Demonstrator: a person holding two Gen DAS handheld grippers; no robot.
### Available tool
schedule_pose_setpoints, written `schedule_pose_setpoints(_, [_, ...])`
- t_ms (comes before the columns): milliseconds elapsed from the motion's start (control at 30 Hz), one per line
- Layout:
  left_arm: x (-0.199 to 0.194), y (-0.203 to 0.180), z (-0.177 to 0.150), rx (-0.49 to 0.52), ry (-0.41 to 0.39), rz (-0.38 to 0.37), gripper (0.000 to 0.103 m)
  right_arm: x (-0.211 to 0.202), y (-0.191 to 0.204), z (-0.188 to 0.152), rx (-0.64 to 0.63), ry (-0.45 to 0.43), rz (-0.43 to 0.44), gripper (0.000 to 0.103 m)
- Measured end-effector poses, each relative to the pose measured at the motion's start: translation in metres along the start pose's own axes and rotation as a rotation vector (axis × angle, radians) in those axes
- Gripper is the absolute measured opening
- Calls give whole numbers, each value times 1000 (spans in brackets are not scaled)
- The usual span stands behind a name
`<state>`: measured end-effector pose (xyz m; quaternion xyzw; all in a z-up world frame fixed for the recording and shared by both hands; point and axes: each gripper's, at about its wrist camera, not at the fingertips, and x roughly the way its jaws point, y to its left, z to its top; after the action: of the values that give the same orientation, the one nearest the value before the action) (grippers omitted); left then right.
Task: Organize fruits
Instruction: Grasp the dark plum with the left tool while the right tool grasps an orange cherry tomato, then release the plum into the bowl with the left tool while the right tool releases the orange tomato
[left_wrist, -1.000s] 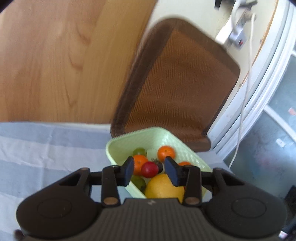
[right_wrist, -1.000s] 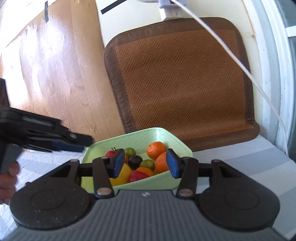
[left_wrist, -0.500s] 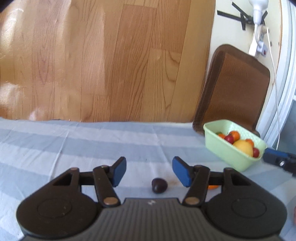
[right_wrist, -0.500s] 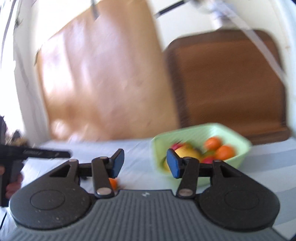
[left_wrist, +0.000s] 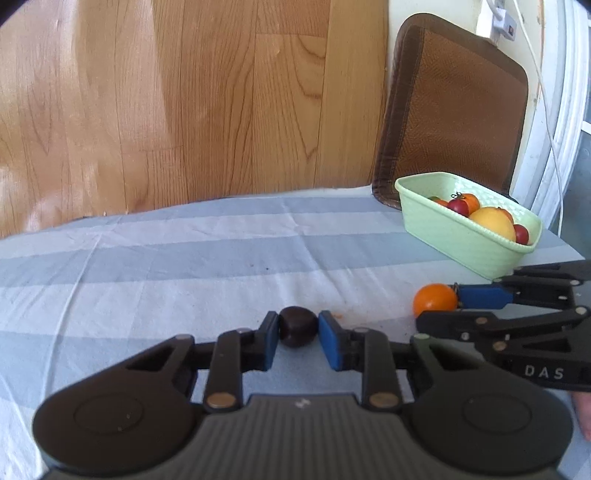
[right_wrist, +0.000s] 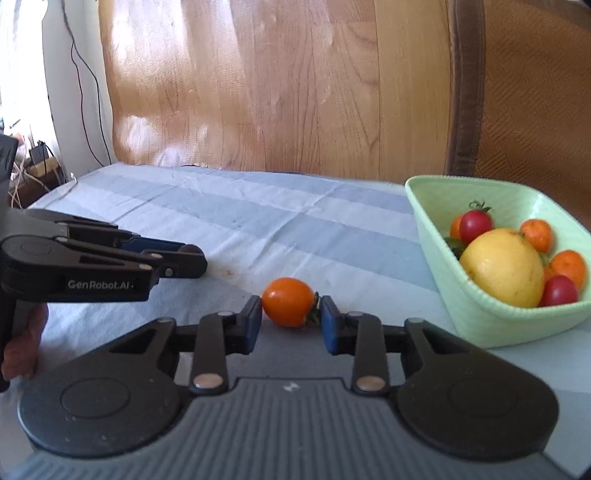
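Note:
A dark purple-brown small fruit (left_wrist: 297, 326) lies on the striped cloth, and my left gripper (left_wrist: 298, 329) is closing on it, both blue pads touching its sides. To its right an orange tomato (left_wrist: 434, 300) sits on the cloth. My right gripper (right_wrist: 291, 314) is closing on that orange tomato (right_wrist: 288, 302), one pad on its skin and the other at its green stem end. The pale green basket (right_wrist: 491, 325) stands just right of it, holding a big yellow fruit (right_wrist: 504, 267), red tomatoes and small oranges. In the right wrist view the left gripper (right_wrist: 192, 256) reaches in from the left.
The table carries a blue and white striped cloth (left_wrist: 184, 266). A brown woven mat (left_wrist: 454, 110) leans against the wall behind the basket (left_wrist: 454, 236), with a white cable (left_wrist: 546, 110) hanging beside it. Wooden floor lies beyond the table's far edge. A hand (right_wrist: 22, 350) holds the left gripper.
Both grippers swung away from the basket down to the cloth. The left jaws closed onto the dark fruit and the right jaws closed onto the orange tomato.

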<state>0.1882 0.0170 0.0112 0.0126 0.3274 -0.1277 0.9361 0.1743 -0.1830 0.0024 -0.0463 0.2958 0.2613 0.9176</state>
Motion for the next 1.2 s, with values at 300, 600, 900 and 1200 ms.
schedule_pose_setpoints(300, [-34,-39,-23,2,-34,-113,24,-59,1,-34,-91,-55,-101,34])
schedule_pose_setpoints(600, [-46,-87,-39,77,0,-183,31,-69,-6,-51,-61,-12,-68,39])
schedule_pose_setpoints(900, [-50,-92,-41,113,-16,-116,56,-68,-11,-53,-36,-1,-35,53])
schedule_pose_setpoints(1200, [-40,-103,-40,165,12,-112,24,-72,-20,-53,5,-29,-6,34])
